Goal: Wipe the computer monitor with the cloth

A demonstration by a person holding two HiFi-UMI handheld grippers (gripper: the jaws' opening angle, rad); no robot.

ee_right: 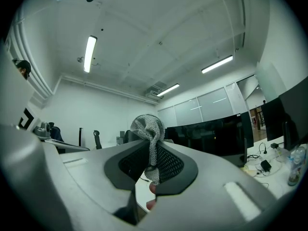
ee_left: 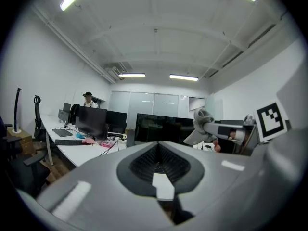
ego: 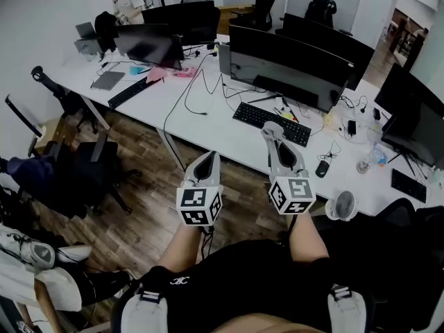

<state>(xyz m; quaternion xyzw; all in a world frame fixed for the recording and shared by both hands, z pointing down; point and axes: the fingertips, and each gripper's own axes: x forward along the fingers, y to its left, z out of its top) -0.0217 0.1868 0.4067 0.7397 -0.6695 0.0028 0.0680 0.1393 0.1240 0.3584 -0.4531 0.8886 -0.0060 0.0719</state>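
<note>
The wide curved black monitor (ego: 291,68) stands on the white desk (ego: 222,127) ahead of me, its screen dark. My right gripper (ego: 275,139) hovers over the desk's near edge by the keyboard (ego: 270,122), shut on a grey knitted cloth (ego: 271,129). In the right gripper view the cloth (ee_right: 148,126) bunches above the closed jaws, with the monitor (ee_right: 216,134) beyond to the right. My left gripper (ego: 208,159) is lower and to the left, over the wooden floor, shut with nothing in it. The left gripper view shows the monitor (ee_left: 163,128) ahead and the cloth (ee_left: 201,121) at right.
A mouse (ego: 322,168), a small white fan (ego: 342,205), cables and a bottle (ego: 369,159) lie on the desk to the right. More monitors (ego: 149,44) stand further left, where a person (ego: 125,2) is. Office chairs (ego: 83,165) stand on the floor at left.
</note>
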